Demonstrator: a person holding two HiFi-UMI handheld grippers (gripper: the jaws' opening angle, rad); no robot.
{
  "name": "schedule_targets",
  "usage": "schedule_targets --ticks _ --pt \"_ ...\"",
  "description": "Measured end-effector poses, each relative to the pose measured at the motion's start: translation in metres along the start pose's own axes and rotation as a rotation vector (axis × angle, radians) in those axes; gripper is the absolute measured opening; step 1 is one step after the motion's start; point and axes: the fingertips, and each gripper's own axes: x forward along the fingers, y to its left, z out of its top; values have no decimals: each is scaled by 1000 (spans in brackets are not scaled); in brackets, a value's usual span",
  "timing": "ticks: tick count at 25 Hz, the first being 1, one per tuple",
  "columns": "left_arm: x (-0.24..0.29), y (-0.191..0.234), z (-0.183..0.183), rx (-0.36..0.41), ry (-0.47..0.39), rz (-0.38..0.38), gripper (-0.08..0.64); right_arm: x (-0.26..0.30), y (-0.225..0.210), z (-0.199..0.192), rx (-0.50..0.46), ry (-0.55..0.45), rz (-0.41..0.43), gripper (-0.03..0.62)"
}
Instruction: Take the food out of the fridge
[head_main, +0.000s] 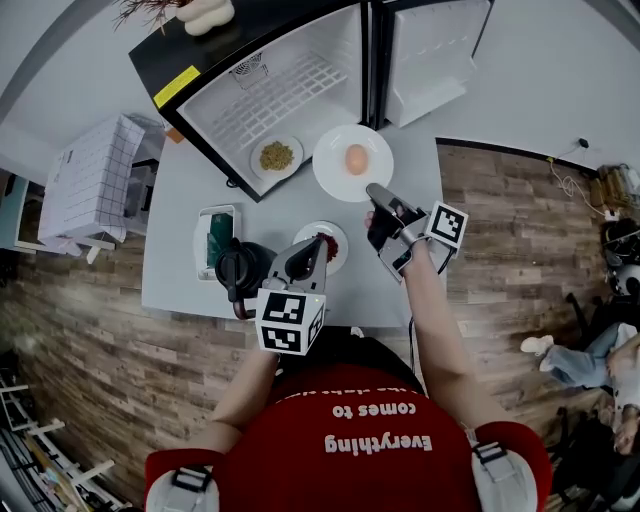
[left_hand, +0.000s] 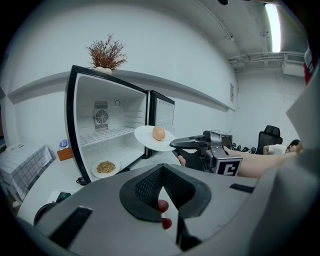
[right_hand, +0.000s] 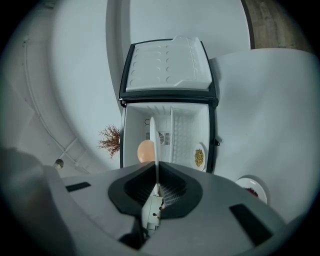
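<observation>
A small black fridge (head_main: 190, 80) stands open on the grey table (head_main: 180, 270). Out in front of the opening, my right gripper (head_main: 372, 192) is shut on the rim of a white plate (head_main: 335, 178) that carries an egg (head_main: 356, 158). The right gripper view shows that plate (right_hand: 152, 145) edge-on between the pads. A plate of yellowish food (head_main: 276, 156) lies on the fridge floor near its front. On the table sits a plate of red food (head_main: 335, 250). My left gripper (head_main: 312, 250) hovers over it, jaws a little apart, with red pieces showing through the gap (left_hand: 161, 205).
A black kettle (head_main: 238, 270) and a tray with a green item (head_main: 216, 238) stand left of the left gripper. A white checked box (head_main: 95, 175) sits left of the table. The fridge door (head_main: 430, 50) swings out at the back right. A person's legs (head_main: 585, 360) are at the far right.
</observation>
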Motion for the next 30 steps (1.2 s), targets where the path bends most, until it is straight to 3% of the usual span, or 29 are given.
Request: schedule_targets --ticks 18,30 --pt "-1 -30 -27 -4 40 -48 3 -85 -56 -32 53 -33 -62 25" --pt "-8 -48 -41 10 51 -83 3 -141 -111 -57 119 -89 -195 25"
